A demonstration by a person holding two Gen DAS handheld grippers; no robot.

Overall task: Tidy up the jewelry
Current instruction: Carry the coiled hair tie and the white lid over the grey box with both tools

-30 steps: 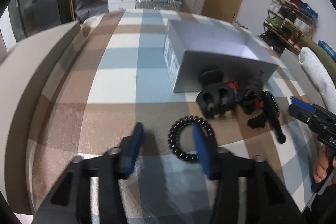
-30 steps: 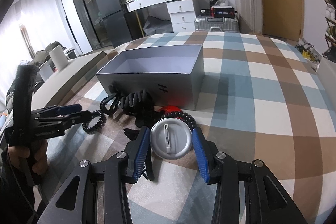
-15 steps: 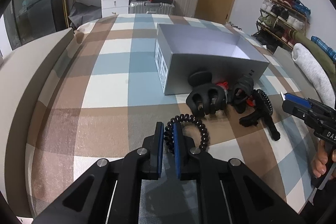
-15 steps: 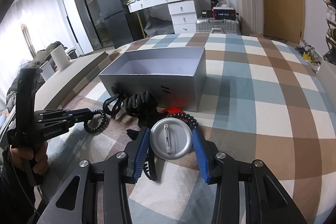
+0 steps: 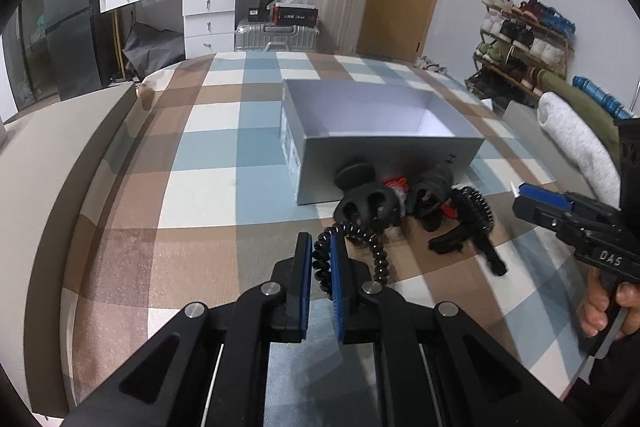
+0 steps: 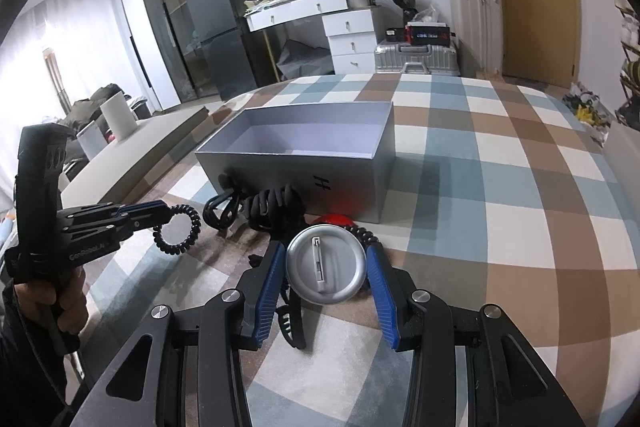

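Beyond both pairs of jaws the open grey box (image 6: 304, 163) stood on the checked cloth (image 6: 500, 187), with a heap of black hair clips (image 5: 404, 203) against its near wall. The right gripper (image 6: 326, 269) held its jaws part-spread around a round silver badge (image 6: 326, 269), pin side up (the blue pads (image 6: 270, 283) sat at its rim, though contact was hard to judge). The left gripper (image 5: 320, 267) had its jaws pressed together on one side of the black spiral hair tie (image 5: 352, 251), whose loop hung free just past the tips.
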